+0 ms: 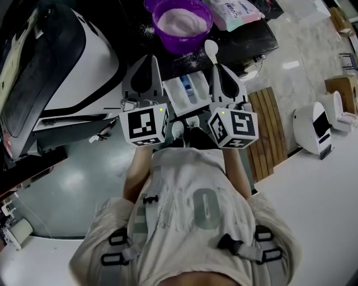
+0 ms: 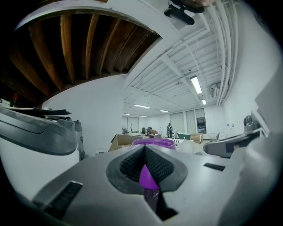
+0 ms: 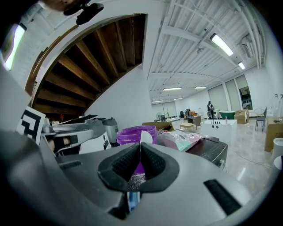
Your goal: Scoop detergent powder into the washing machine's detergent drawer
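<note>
R gripper point(image 1: 217, 66) is clamped on the handle of a white spoon point(image 1: 211, 49). The spoon's head sticks out past the tips, toward the purple bowl point(image 1: 180, 43). L gripper point(image 1: 150, 59) has its jaws pressed together w/ nothing in them. The purple in the slit of its own view is just the bowl beyond. Detergent powder point(image 1: 182, 21) fills the bowl, which sits on the dark top of the washing machine point(image 1: 246, 39). Detergent drawer point(image 1: 177, 101) is pulled out, lying between & below the two grippers, near the bowl.

The spoon's head looks bare, though it's white on white, so can't be sure. Step in hand is prob. the dip.

To do it well:
- Go in over the near rim w/ the spoon tilted down, push shallow thru the powder, then level out before lifting.
- Don't heap it: loose grains point(image 1: 149, 31) already lie on the top beside the bowl.
- The bowl looks like light plastic & may slide, so the L gripper could brace its rim.
- Carry low & straight to the drawer, and tip only once the spoon is over a compartment. Can't tell from here which compartment is right.

Count: 2 grippers, 1 spoon, 1 bowl, 1 drawer, 1 pink-white pouch point(image 1: 232, 11) just beside the bowl.
</note>
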The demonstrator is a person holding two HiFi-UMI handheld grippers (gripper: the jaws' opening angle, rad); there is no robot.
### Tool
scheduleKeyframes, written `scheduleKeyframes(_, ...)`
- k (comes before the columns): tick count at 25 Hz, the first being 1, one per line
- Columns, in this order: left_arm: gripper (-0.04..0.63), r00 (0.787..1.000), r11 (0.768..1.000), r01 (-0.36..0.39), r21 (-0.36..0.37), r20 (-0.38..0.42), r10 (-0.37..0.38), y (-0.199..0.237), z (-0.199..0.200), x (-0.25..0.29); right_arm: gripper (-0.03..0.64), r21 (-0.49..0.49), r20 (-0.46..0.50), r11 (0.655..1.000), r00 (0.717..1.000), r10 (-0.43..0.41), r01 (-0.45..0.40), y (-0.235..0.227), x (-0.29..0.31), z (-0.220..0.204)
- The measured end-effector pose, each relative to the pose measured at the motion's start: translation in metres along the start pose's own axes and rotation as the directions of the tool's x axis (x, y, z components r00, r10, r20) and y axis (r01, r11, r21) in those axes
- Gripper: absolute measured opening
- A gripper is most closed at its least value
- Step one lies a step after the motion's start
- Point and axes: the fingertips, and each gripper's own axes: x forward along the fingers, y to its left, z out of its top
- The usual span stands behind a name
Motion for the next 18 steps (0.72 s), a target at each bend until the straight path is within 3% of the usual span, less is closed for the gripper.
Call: scheduleKeyframes(18, 0.021, 0.999, 0.999, -0.039, -0.019, -0.002, 0.039, -0.012, 0.005, 0.023, 0.011, 0.042, -0.002, 0.999, 1.0, -0.002, 0.002, -0.038, 0.003, 0.007)
